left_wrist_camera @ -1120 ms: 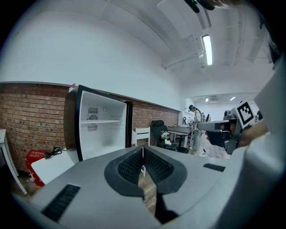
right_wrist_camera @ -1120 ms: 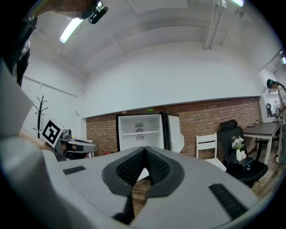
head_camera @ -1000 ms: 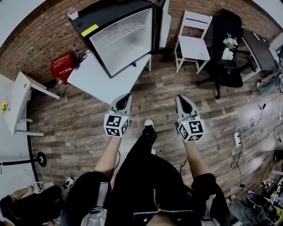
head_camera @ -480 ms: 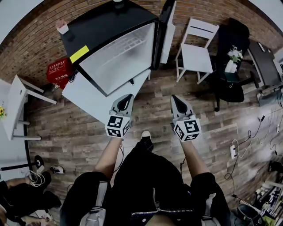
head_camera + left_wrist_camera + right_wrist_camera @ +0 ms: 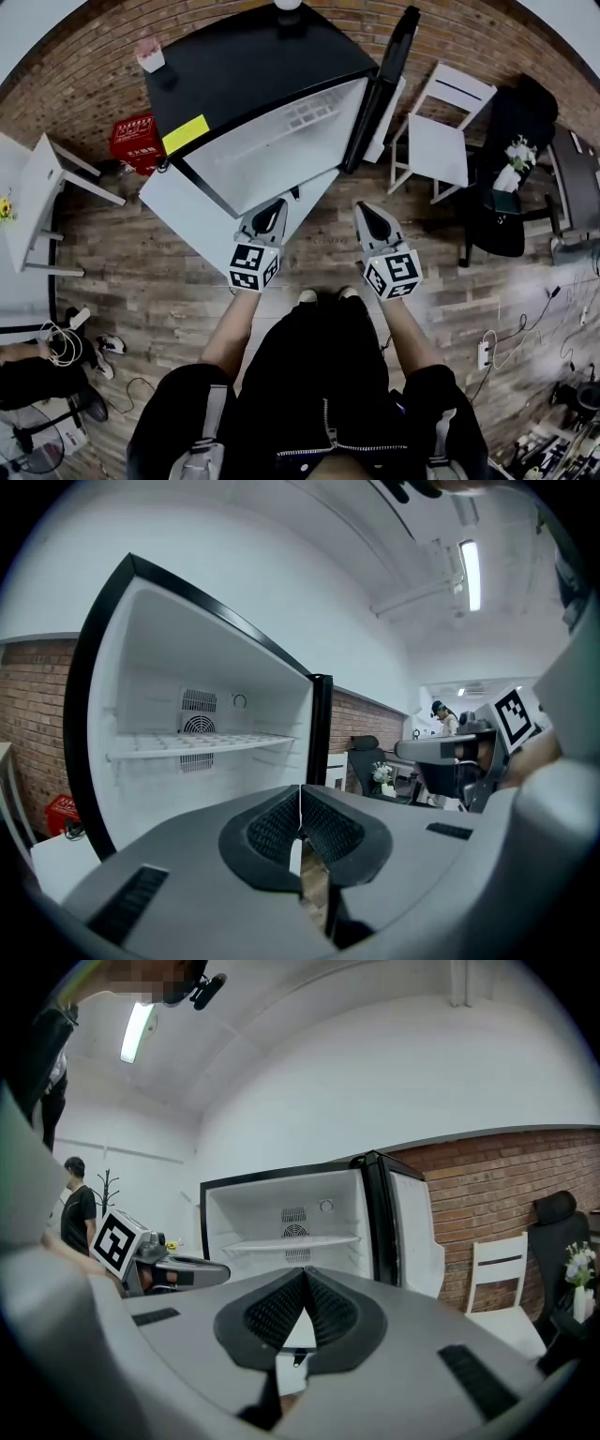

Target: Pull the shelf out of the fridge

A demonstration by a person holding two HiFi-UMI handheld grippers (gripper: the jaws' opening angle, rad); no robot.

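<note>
Looking down, head view: person standing before open fridge (image 5: 253, 66), door (image 5: 382, 89) swung right; shelf (image 5: 309, 112) sitting inside cabinet; left gripper (image 5: 266, 211) and right gripper (image 5: 367, 214) hovering side by side short of it, touching nothing.
Left gripper view: jaws pressing together, clenched on nothing; shelf lying level at mid-height, well ahead.
Right gripper view: jaws meeting, empty; shelf sitting inside fridge, crossing fan grille (image 5: 295, 1230); chair (image 5: 497, 1279) standing right of door.
</note>
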